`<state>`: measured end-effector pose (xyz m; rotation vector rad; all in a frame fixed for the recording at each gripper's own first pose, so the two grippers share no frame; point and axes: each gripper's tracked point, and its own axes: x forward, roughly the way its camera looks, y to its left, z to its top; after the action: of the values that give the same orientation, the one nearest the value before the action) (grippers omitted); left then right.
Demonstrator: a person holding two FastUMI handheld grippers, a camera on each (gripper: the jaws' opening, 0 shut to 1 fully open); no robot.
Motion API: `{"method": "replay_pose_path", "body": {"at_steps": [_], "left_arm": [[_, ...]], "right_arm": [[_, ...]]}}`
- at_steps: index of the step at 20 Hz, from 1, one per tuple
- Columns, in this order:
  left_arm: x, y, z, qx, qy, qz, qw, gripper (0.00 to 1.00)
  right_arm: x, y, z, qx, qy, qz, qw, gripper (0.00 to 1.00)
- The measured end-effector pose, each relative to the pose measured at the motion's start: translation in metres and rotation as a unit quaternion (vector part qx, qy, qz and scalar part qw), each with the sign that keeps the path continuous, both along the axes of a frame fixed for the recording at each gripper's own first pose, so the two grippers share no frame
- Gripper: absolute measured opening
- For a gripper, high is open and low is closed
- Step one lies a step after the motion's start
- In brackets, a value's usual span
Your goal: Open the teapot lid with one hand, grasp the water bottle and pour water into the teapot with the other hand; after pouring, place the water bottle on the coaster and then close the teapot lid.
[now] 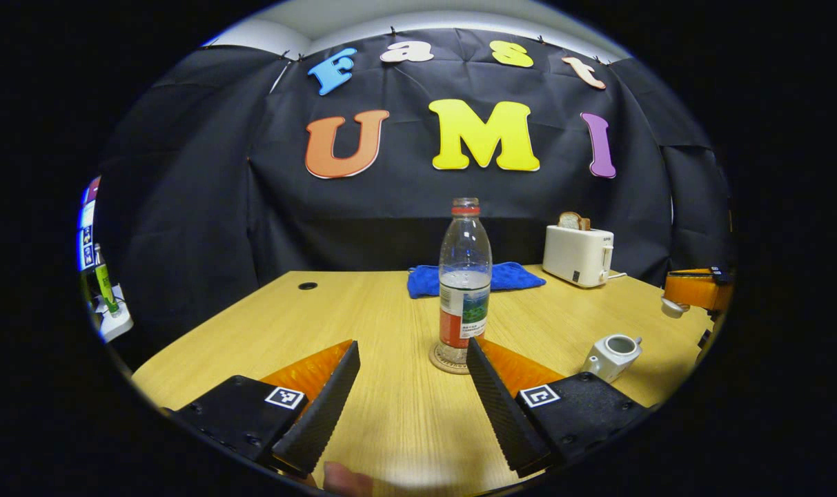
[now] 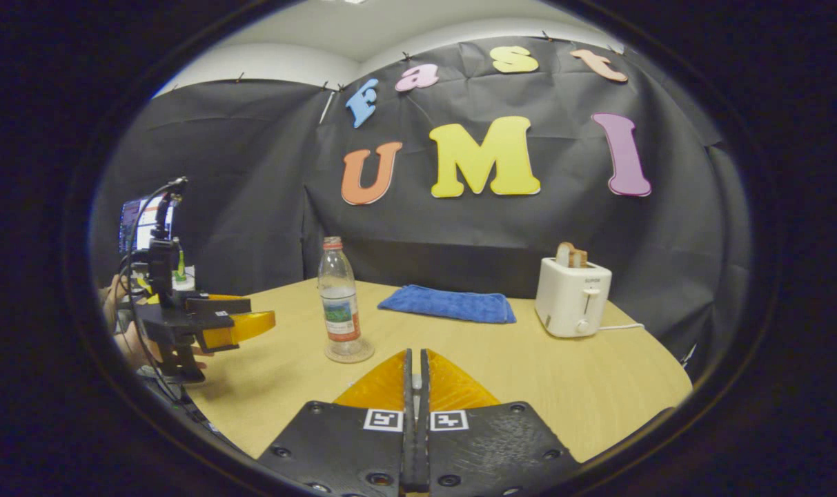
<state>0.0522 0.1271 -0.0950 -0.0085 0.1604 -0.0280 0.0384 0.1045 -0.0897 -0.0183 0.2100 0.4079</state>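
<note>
Left gripper view, left to right. Small dark hole (image 1: 308,285) in the wooden table (image 1: 252,331), far left side. Low in front, left gripper (image 1: 411,404) spread wide, nothing between the fingers, both clear of the bottle; a fingertip (image 1: 346,480) at the bottom edge. Just right of centre, water bottle (image 1: 464,276), upright on the round coaster (image 1: 446,362), long axis vertical, red cap on and pointing straight up, water up to about half. Standing just beyond the right finger's tip. Behind it, blue cloth (image 1: 511,276) lying flat near the back wall. Further right, white toaster (image 1: 577,255) with bread (image 1: 573,221) sticking out of the top. Nearer, right of the bottle and well apart from it, white teapot (image 1: 613,355), uncovered, mouth facing up, a small nub at the rim toward the right; spout or handle, cannot tell. At the far right edge, right gripper (image 1: 668,297) above the table, with the white teapot lid (image 1: 673,308) at its tip, higher than the teapot and apart from it.

Right gripper view, left to right. A hand (image 2: 125,335) at the left edge holding the left gripper, pointed right toward the bottle, short of it. Bottle again upright, cap up. Cloth, then toaster to the right. At bottom centre, own fingers pressed nearly together, a small pale piece pinched in the slit.
</note>
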Motion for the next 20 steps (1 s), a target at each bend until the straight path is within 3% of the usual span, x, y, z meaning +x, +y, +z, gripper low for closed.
{"method": "replay_pose_path", "body": {"at_steps": [6,20], "left_arm": [[-0.045,0.020,0.010,0.004,-0.019,0.031,0.999,0.97],[-0.053,0.033,0.014,-0.007,-0.019,0.059,0.998,0.97]], "right_arm": [[0.018,0.030,-0.022,0.005,0.010,0.027,1.000,0.00],[0.031,0.035,-0.056,-0.001,0.032,0.027,0.999,0.00]]}}
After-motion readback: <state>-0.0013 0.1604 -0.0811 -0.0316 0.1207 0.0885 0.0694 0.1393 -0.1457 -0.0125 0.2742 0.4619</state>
